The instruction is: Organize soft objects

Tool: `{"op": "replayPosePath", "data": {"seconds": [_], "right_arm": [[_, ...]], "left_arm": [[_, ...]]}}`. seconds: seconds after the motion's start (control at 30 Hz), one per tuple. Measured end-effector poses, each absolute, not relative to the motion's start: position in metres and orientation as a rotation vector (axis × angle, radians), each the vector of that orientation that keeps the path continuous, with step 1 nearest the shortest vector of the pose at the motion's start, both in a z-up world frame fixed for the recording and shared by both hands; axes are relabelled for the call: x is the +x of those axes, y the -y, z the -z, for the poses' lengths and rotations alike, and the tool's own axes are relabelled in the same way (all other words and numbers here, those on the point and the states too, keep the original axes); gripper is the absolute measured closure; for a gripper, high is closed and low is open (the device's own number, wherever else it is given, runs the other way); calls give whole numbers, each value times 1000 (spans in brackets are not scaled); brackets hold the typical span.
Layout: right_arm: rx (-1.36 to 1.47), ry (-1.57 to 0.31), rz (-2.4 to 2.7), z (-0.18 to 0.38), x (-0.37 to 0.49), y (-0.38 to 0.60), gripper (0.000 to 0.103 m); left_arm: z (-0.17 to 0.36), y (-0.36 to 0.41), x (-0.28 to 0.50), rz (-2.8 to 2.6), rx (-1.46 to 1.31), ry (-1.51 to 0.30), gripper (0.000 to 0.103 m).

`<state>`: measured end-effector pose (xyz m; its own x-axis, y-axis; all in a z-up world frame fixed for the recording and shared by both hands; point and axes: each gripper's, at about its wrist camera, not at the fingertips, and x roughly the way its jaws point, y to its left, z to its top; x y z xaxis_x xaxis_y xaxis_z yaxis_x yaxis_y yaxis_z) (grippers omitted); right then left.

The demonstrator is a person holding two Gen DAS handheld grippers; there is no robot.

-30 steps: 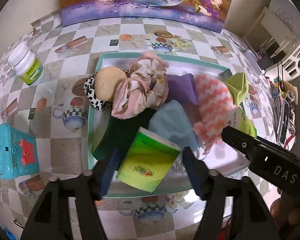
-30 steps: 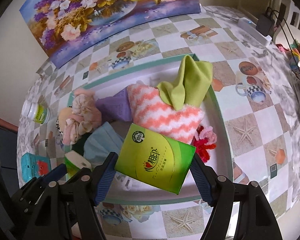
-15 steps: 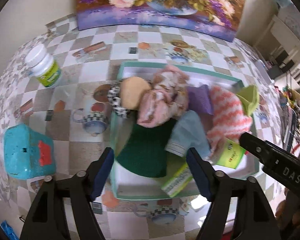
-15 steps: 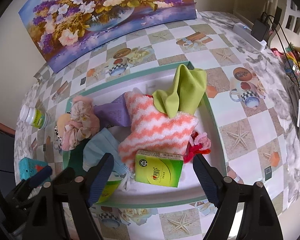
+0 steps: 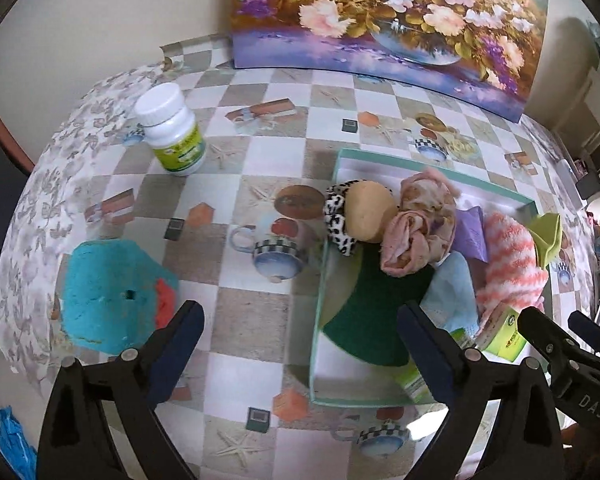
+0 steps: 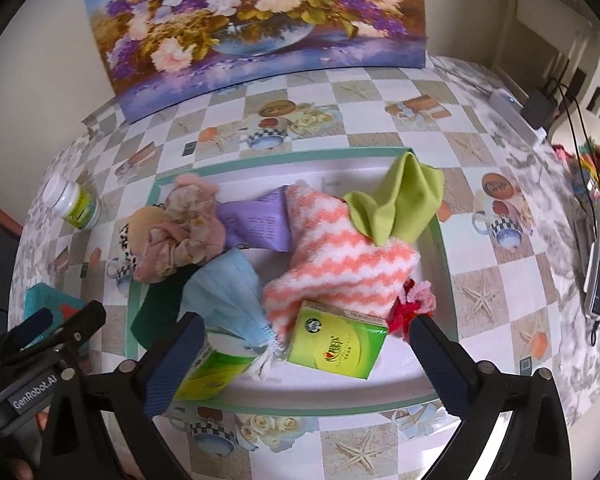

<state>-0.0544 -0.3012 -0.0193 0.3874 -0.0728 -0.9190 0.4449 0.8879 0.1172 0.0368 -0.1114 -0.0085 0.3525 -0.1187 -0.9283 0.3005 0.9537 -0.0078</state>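
- Your left gripper (image 5: 300,344) is spread wide and its jaws are opening, with nothing between them. It hangs over the table just left of the tray (image 5: 320,280).
- Your right gripper (image 6: 306,354) is spread wide too, its jaws opening. The green tissue pack (image 6: 338,348) lies in the tray between them, but they do not press on it.
- A second green tissue pack (image 6: 210,374) lies at the tray's near edge, beside the first.
- The other soft things are in the tray too: the striped fluffy cloth (image 6: 340,256), the blue face mask (image 6: 224,292), the pink scarf (image 6: 180,232), the lime cloth (image 6: 400,200) and the dark green cloth (image 5: 372,312).
- I think the tissue packs are light and squashy. Grab them across the flat sides, gently.
- The cloths will flop and bunch up, so pinch a thick fold.
- Left of the tray stand a white pill bottle (image 5: 174,132) and a teal box (image 5: 108,292).
- The table (image 6: 480,292) has a smooth checked cover, likely slippery. A flower painting (image 6: 256,20) leans on the wall behind the tray.
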Motion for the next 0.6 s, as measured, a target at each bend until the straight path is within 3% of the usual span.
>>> {"op": "replayPosePath", "data": {"seconds": [0.6], "right_arm": [[285, -1091, 288, 8, -76, 260, 0]], "left_arm": [[-15, 75, -5, 173, 272, -1046, 6]]}}
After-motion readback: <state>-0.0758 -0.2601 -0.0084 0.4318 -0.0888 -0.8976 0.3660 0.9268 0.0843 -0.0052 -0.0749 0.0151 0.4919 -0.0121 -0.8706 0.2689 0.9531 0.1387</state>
